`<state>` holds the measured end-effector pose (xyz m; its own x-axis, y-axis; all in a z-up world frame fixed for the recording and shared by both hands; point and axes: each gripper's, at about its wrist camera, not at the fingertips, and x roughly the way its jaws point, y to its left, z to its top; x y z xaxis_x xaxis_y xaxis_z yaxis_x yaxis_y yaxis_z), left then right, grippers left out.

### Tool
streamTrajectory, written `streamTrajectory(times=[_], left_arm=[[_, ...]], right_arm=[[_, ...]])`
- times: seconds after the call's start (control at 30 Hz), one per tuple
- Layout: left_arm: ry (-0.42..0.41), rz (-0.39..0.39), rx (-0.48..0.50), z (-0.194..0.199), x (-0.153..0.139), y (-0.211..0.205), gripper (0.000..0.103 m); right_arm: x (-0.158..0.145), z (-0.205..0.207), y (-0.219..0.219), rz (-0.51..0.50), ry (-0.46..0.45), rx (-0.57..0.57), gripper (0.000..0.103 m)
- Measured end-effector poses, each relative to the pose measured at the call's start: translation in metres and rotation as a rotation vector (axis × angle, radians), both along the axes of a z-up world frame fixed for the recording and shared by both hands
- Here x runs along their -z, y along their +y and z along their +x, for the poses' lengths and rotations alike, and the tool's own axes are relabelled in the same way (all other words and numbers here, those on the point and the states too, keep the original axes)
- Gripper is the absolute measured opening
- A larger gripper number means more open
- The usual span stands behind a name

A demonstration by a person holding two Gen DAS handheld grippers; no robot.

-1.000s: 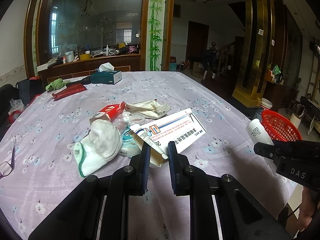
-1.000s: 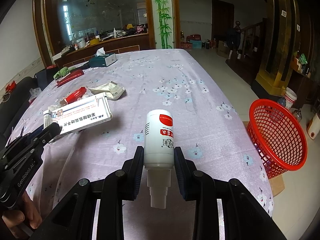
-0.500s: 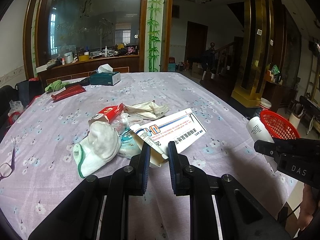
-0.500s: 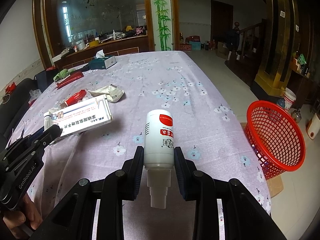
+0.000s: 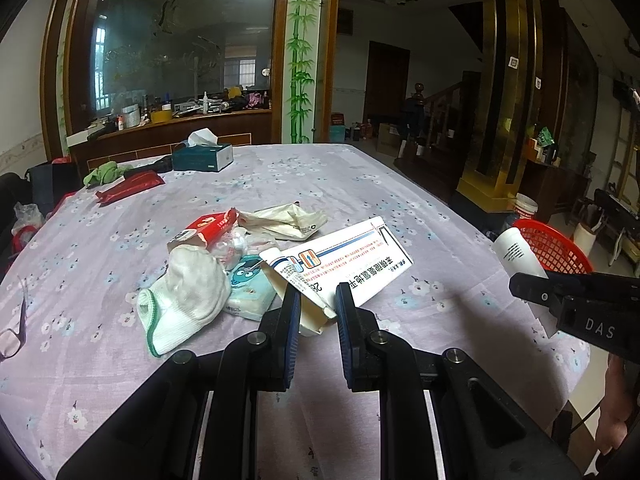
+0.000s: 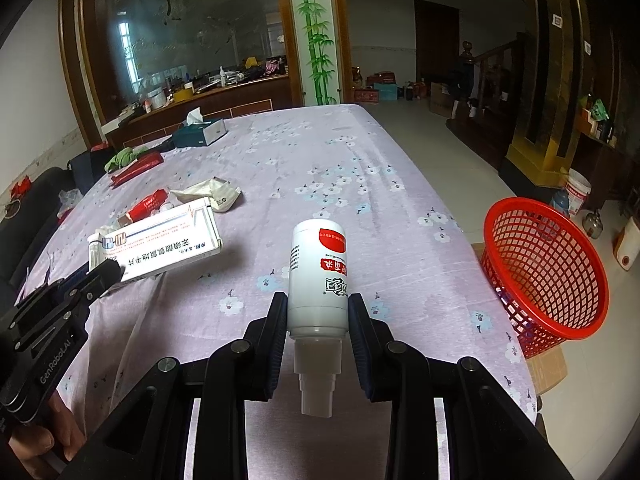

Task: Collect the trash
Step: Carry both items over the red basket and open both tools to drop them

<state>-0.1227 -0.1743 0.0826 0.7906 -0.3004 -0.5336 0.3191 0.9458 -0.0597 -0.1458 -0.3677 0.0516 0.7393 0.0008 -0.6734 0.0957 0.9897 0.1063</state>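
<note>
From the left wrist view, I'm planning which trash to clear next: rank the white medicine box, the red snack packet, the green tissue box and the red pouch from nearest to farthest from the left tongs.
1. White medicine box: between the left tongs, its near end gripped.
2. Red snack packet: mid-table, left of centre.
3. Red pouch: far left.
4. Green tissue box: far end of the table.

left gripper (image 5: 318,314): matte black linkage arms, silver round screws at the joints, blue ribbed pads on the inner finger faces
left gripper side marking: white lettering "GenRobot.AI" in the right wrist view
right gripper (image 6: 318,316): same black build, silver screws, dark blue ribbed pads
right gripper side marking: white letters "DAS" in the left wrist view
cable: thin black lead below the right gripper body
hand (image 6: 38,446): bare, no sleeve showing
</note>
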Motion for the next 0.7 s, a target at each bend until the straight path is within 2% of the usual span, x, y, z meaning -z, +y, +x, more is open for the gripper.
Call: streamTrajectory(times=[0.17,0.37,0.53,0.7], left_arm=[[-0.006,0.004,0.032,0.003,-0.005,-0.01,0.017],[-0.006,-0.009,0.129,0.008,-0.02,-0.038,0.017],[0.013,-0.023,0.238,0.012,-0.031,-0.077,0.017],[0.032,-0.027,0.357,0.02,-0.041,-0.134,0.017]], right_arm=[[-0.007,-0.004,-0.016,0.023,-0.018,0.03,0.032],[-0.02,-0.011,-0.06,0.08,-0.051,0.111,0.032],[-0.032,-0.023,-0.114,0.121,-0.087,0.223,0.032],[-0.036,-0.031,-0.167,0.142,-0.1,0.327,0.032]])
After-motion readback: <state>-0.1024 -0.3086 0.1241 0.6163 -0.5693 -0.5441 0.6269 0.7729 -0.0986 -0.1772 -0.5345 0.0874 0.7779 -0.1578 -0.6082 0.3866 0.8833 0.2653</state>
